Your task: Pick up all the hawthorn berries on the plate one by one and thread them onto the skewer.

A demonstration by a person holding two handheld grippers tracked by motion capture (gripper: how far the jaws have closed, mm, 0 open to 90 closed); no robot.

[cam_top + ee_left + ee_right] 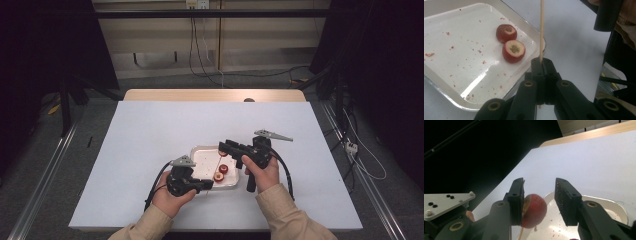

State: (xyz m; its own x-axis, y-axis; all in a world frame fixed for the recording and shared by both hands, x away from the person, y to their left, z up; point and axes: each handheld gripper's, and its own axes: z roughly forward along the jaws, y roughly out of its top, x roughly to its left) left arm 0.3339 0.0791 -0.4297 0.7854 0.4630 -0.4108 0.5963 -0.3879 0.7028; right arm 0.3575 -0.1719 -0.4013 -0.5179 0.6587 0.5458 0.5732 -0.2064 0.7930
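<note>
Two cored red fruit pieces [510, 42] lie in the tray [446, 87], just left of your L gripper [541, 61], whose jaws are clenched on the skewer [541, 27]; that's the left gripper view. Right gripper view adds a third fruit [534, 210] on the skewer, touching one pad of your R gripper [539, 201]; other pad stands clear, so released. No readable labels or writing. High view: both grippers over tray, R gripper [226, 147] beyond L.

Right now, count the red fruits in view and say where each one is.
3. Two lie side by side, touching, in the tray: fruits and. A third sits between the right tongs, on the skewer.
</note>
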